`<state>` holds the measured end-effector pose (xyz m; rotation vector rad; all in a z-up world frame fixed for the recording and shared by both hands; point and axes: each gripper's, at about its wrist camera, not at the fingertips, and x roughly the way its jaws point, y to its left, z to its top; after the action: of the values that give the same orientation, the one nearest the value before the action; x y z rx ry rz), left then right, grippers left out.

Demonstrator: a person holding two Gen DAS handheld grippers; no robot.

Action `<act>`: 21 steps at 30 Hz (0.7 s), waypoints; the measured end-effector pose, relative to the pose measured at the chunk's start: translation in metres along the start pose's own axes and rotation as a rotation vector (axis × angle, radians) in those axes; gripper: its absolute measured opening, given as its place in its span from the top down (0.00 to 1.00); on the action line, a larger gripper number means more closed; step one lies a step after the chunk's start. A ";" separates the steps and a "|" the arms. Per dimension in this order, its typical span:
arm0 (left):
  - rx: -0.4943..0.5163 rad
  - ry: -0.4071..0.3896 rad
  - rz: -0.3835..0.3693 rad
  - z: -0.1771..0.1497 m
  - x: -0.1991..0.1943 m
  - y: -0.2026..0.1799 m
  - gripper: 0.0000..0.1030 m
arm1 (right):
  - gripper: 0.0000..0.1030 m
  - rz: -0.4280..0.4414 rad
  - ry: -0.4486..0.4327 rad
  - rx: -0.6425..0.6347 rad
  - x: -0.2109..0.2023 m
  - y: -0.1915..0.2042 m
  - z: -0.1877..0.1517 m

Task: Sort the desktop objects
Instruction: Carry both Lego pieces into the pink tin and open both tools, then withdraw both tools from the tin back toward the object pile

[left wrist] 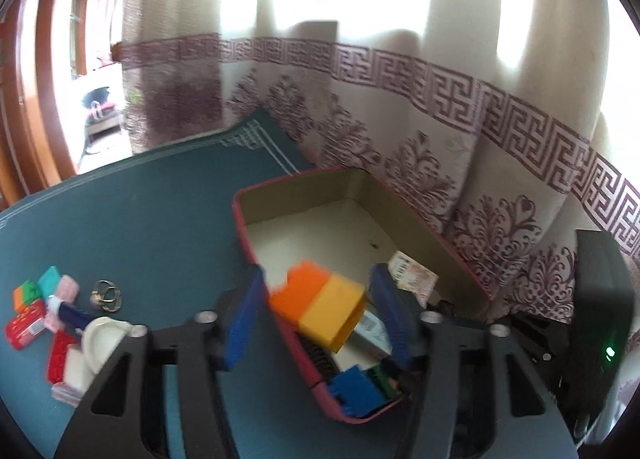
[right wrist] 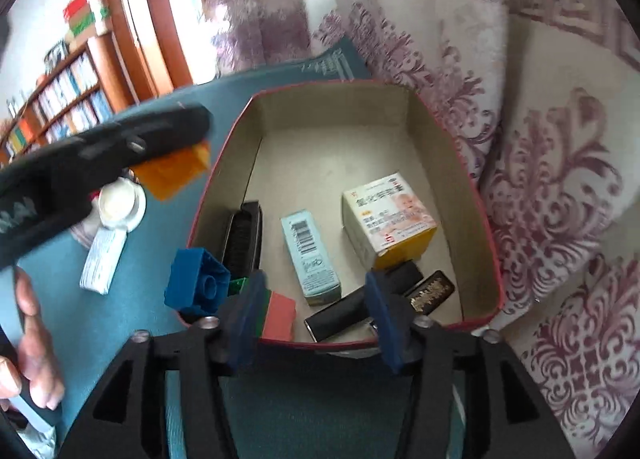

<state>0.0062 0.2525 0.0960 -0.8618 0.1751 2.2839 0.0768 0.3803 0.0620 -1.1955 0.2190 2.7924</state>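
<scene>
Tilting between open left claw point(left wrist: 318, 313) pads: orange-yellow block point(left wrist: 320, 305), long axis down-right over box point(left wrist: 400, 195); right claw point(right wrist: 316, 315) open.

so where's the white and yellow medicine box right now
In the right wrist view the white and yellow medicine box sits inside the red-rimmed box, toward its right wall, just right of the pale blue carton.

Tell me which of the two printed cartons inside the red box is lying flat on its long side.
The slim pale-blue carton with the barcode lies flat; the squarer white-and-yellow carton beside it sits taller.
</scene>
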 end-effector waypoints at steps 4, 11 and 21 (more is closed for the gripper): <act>-0.026 -0.002 -0.032 -0.001 -0.001 0.000 0.31 | 0.23 -0.026 -0.103 0.014 -0.011 -0.004 0.006; -0.083 -0.027 0.028 -0.003 -0.014 0.020 0.31 | 0.21 0.062 -0.175 0.129 -0.026 -0.021 0.014; -0.132 -0.056 0.165 -0.019 -0.038 0.057 0.25 | 0.11 0.157 -0.370 -0.009 -0.060 0.020 -0.001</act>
<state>0.0005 0.1824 0.0992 -0.8769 0.0727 2.4941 0.1154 0.3586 0.1069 -0.6675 0.2779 3.0836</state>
